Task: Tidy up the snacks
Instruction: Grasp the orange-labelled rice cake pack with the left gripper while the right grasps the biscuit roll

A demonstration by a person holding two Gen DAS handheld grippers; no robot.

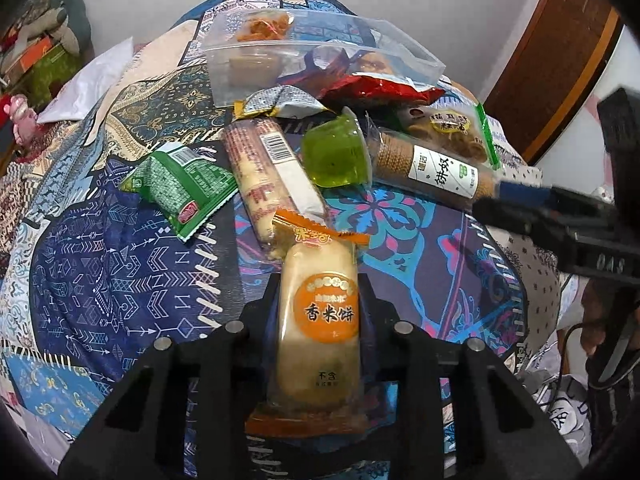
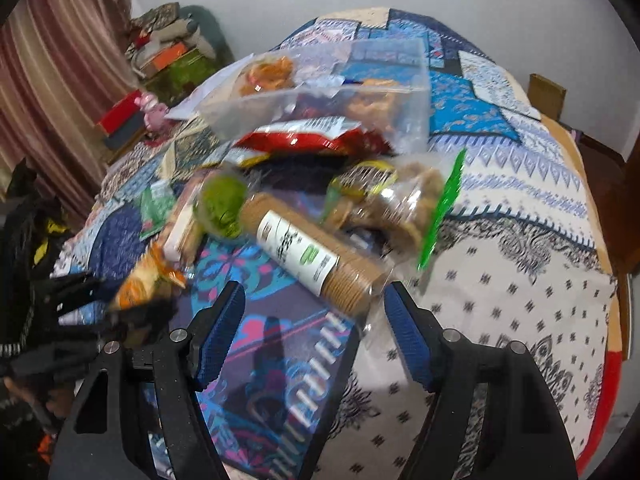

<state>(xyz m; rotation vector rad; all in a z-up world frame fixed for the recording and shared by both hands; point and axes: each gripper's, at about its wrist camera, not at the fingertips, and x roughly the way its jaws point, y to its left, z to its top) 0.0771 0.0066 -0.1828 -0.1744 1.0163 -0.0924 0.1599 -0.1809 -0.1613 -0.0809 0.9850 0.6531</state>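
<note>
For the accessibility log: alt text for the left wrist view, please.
The left gripper is shut on an orange-labelled rice cracker pack above a patterned cloth. Beyond lie a green jelly cup, a green packet and a clear bin.

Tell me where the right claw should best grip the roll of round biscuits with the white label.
Probably across the near end of the biscuit roll, coming from the camera side along its length. The roll lies flat, its near end faces the open right claw, and its far end sits among other snacks.

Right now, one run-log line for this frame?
left gripper: shut on rice cracker pack | right gripper: open, empty, near biscuit tube
</note>
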